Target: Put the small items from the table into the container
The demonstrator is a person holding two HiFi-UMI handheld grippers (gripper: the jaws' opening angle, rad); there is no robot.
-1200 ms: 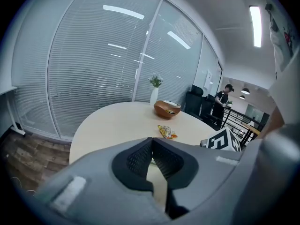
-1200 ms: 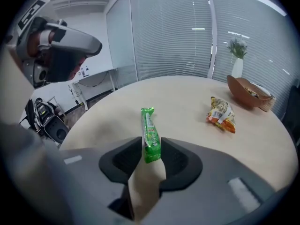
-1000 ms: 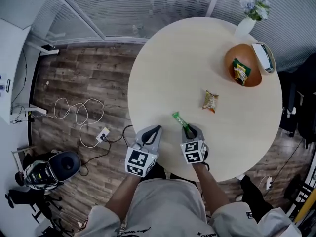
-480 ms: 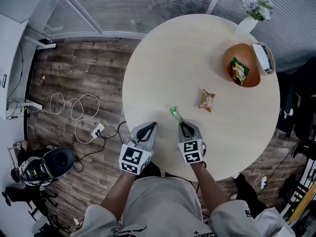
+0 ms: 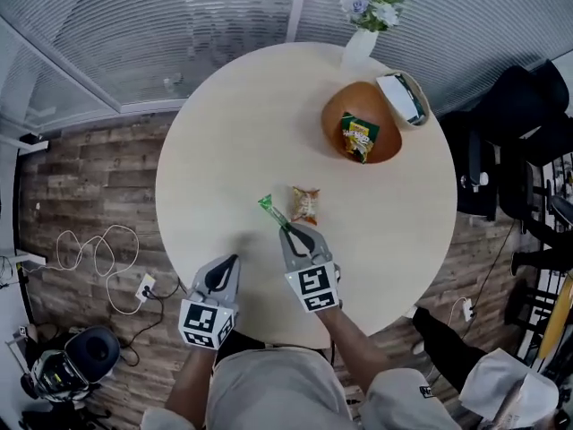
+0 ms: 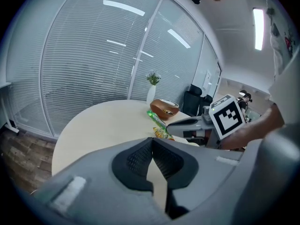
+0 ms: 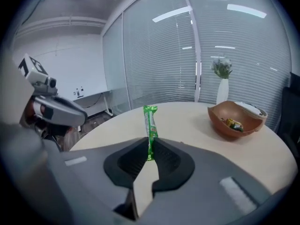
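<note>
My right gripper (image 5: 291, 231) pinches one end of a green stick packet (image 5: 271, 209), and its jaws are still closing on it. The packet (image 7: 150, 125) stands up between the pads (image 7: 149, 156), raised off the round table (image 5: 224, 150). A small orange snack packet (image 5: 305, 204) lies on the table just beyond it. The orange bowl (image 5: 336, 128) sits at the far right with a green-and-yellow packet (image 5: 358, 137) inside. My left gripper (image 5: 228, 265) hovers at the table's near edge, shut and empty (image 6: 152, 146).
A white vase of flowers (image 5: 363, 43) stands behind the bowl, and a white flat item (image 5: 403, 97) rests at the bowl's far rim. Dark chairs (image 5: 515, 141) stand to the right. Cables (image 5: 98, 249) lie on the wooden floor at left.
My right gripper has closed on the green stick packet and lifted it off the table, toward the orange packet. The left gripper has shifted a little along the near edge.
</note>
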